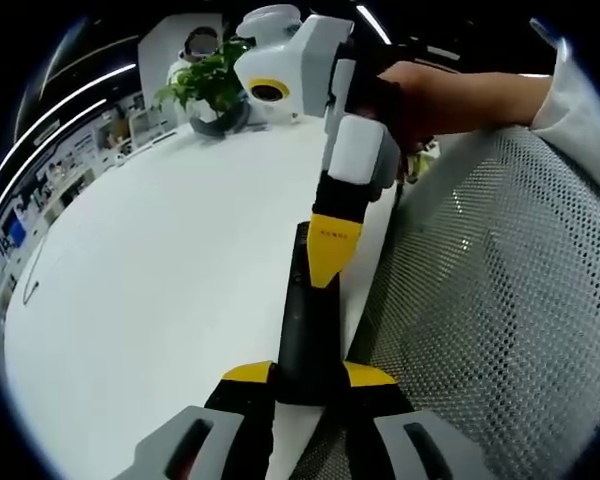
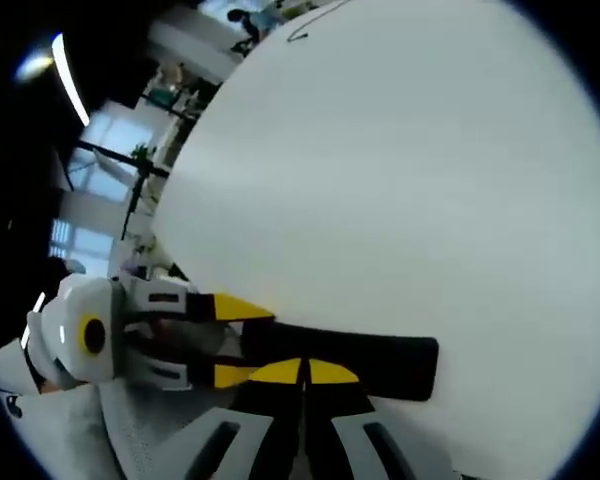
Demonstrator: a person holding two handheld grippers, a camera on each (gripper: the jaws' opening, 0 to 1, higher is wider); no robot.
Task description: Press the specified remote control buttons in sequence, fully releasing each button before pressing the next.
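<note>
A long black remote control (image 1: 305,320) lies over the right edge of the white table (image 1: 160,260). My left gripper (image 1: 308,375) is shut on its near end, one yellow tip on each side. My right gripper (image 1: 330,255) comes down from the top with its yellow tips closed together, and they rest on the remote's upper face near its far end. In the right gripper view the same shut tips (image 2: 302,372) touch the middle of the remote (image 2: 385,365). There the left gripper (image 2: 230,340) clamps the remote's end from the left. The buttons cannot be made out.
A grey perforated mesh surface (image 1: 500,300) lies along the table's right side, below the remote. A potted plant (image 1: 212,80) stands at the table's far end. A person's hand (image 1: 430,100) holds the right gripper. The broad table top (image 2: 400,170) stretches away beyond the remote.
</note>
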